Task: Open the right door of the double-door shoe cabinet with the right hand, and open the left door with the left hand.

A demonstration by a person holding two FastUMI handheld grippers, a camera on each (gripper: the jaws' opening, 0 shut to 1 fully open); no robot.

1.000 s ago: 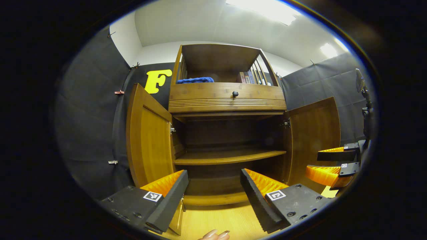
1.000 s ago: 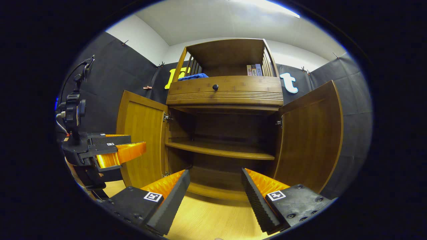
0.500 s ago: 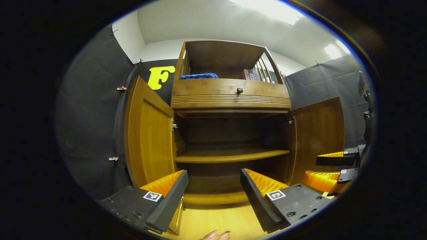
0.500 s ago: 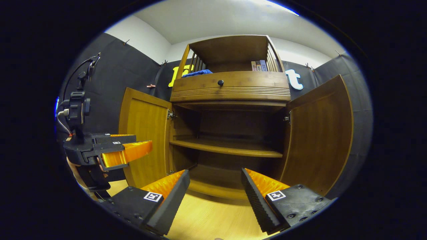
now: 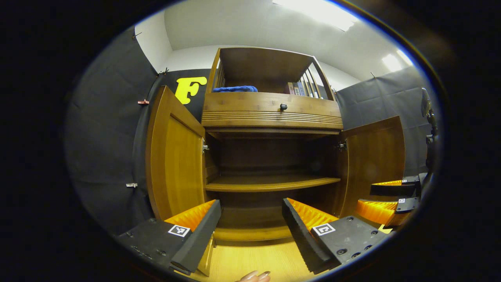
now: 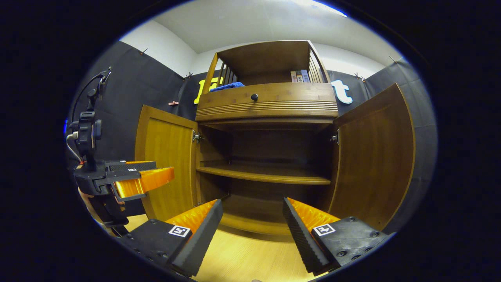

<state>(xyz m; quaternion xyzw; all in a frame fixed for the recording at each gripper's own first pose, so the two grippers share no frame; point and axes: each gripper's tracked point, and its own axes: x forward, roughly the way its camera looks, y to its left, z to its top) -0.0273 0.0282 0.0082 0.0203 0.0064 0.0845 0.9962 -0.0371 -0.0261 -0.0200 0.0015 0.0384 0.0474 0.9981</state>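
— Where's the cabinet (image 5: pixel 270 113)?
— Straight ahead of both. Left door (image 5: pixel 174 156) and right door (image 6: pixel 372 156) stand swung wide, the shelf (image 6: pixel 264 174) bare between them.
— And the grippers?
— Left hand-held gripper (image 5: pixel 250 223) is released, gripping nothing, apart from its door. Right hand-held gripper (image 6: pixel 252 225) likewise gapes, clear of the right door.

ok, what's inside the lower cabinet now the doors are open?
Inside the cabinet, one wooden shelf with nothing visible on it. The back above it is too dark to judge; the bottom compartment sits partly behind the right gripper's fingers.
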